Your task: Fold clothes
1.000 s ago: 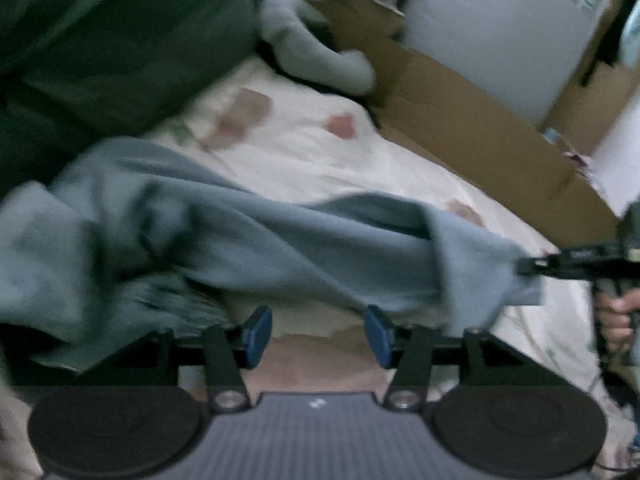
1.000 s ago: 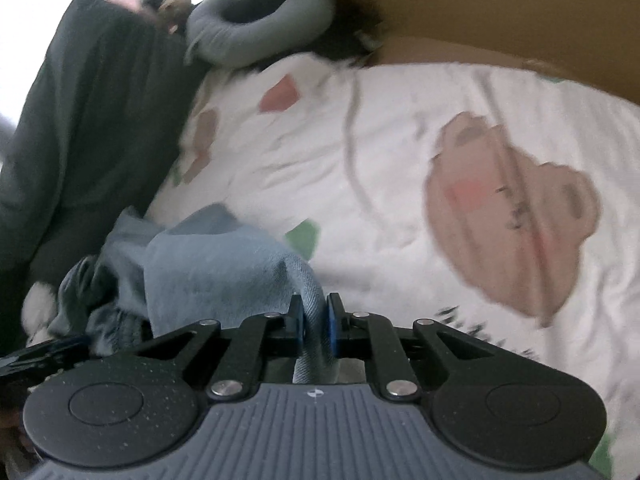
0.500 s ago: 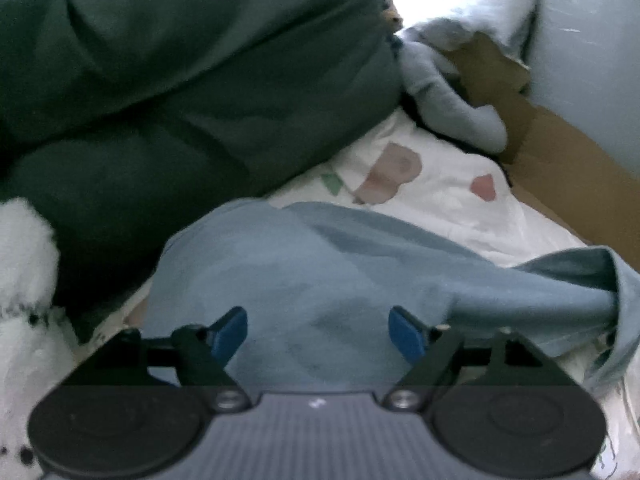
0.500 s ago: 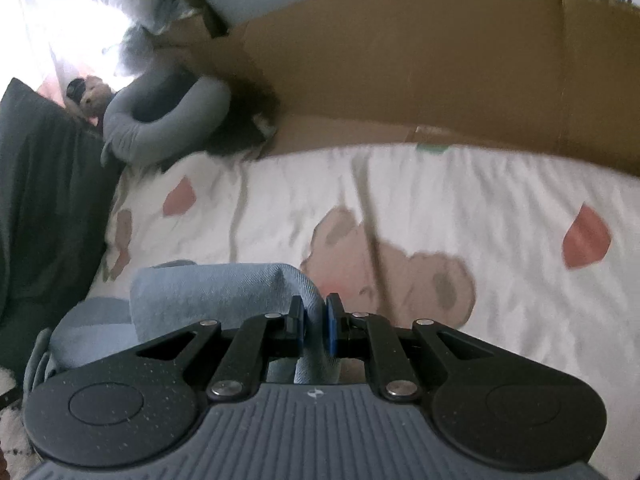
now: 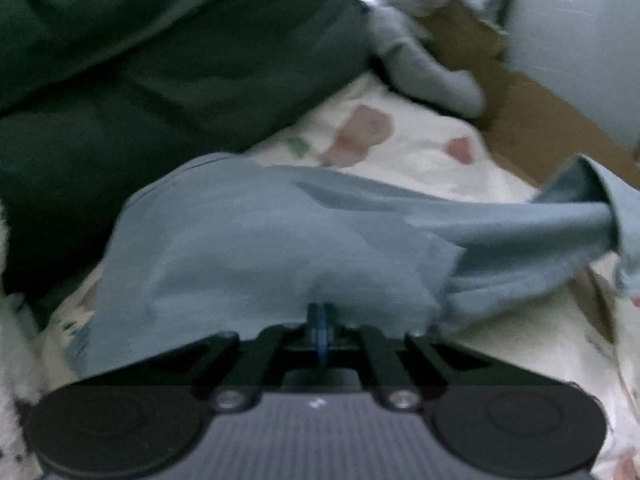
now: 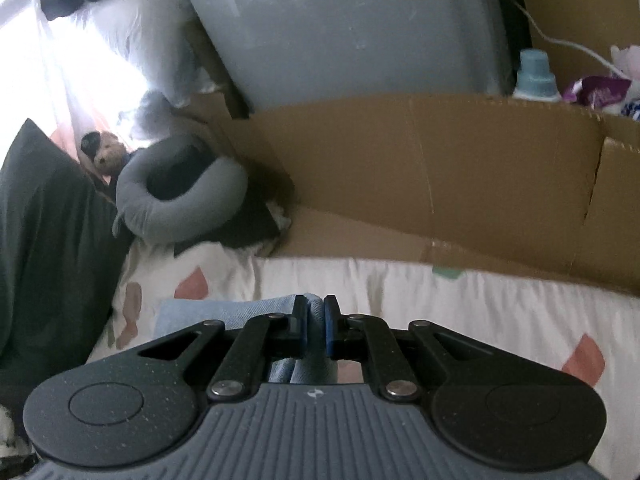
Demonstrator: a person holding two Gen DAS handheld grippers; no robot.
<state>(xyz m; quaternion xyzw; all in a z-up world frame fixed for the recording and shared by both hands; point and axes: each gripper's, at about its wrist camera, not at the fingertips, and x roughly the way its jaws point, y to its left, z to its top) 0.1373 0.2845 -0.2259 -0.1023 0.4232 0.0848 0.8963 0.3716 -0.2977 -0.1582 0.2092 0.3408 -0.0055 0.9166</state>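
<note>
Left gripper (image 5: 320, 316): fingers drawn fully together, pinching the near edge of the blue garment (image 5: 260, 248); the cloth bunches just above the blue pads.
Right gripper (image 6: 316, 320): fingers narrow, clamped on a fold of the same blue garment (image 6: 236, 312), which runs between the pads and hangs below them.
Garment position: in the left wrist view it spreads across the bed sheet (image 5: 420, 152), a broad mound at centre and a twisted band stretched toward the right edge of the frame, where it ends in a lifted flap.
Garment surface: light blue, denim-like weave visible in the right wrist view.
Bed sheet: white with pink and green printed shapes (image 6: 480, 304); the garment lies on it.
Dark green bedding (image 5: 140, 80): piled at upper left, behind the garment.
Grey neck pillow (image 6: 176, 204): on the bed at the far corner, curved, beside a small plush toy (image 6: 104, 152).
Cardboard panel (image 6: 440, 176): upright along the far side of the bed.
Bottle (image 6: 534, 76): light blue cap, behind the cardboard.
Image quality: left wrist view blurred.
</note>
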